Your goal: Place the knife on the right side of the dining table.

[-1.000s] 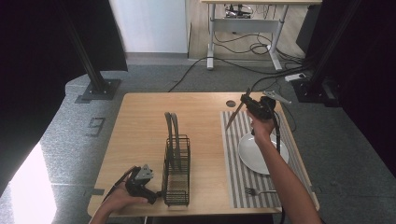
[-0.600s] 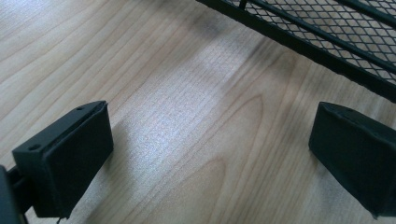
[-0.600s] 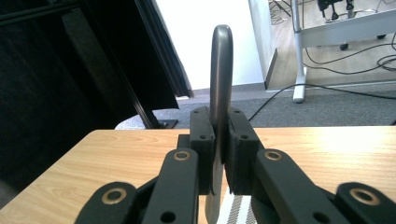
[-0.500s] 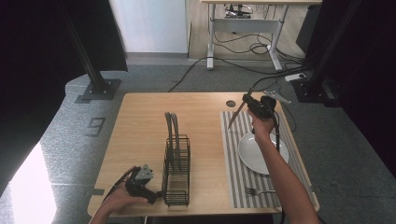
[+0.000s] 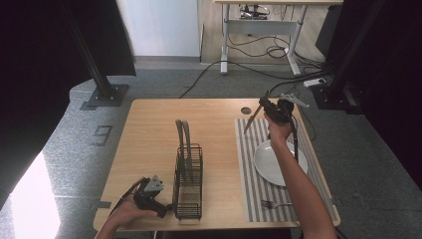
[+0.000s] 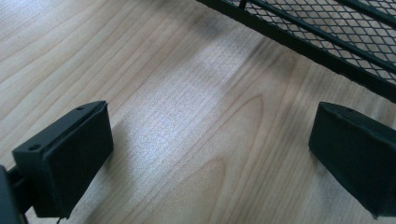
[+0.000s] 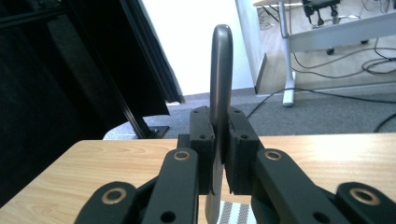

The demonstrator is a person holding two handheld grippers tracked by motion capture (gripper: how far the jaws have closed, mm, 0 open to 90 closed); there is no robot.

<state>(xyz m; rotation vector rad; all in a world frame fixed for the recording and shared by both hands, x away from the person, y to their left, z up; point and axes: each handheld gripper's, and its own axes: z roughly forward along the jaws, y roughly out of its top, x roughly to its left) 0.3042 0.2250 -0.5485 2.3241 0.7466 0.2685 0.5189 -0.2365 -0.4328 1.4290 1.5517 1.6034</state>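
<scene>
Knife point(image 7: 220, 70), thin, stiff, smooth metal, likely slippery: clamped mid-length between closed jaws of right gripper point(image 5: 268, 107), raised over table's far right. Left gripper point(image 5: 164, 208), jaws open, empty, rests beside rack point(image 5: 188, 174), near left.

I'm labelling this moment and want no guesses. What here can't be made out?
- Utensil in the right gripper: its lower end is cut off by the right gripper view's bottom edge; too small in the high view to name.
- Rack contents: thin curved pieces, too small to identify.
- Left gripper: partly covered by the hand in the high view.
</scene>
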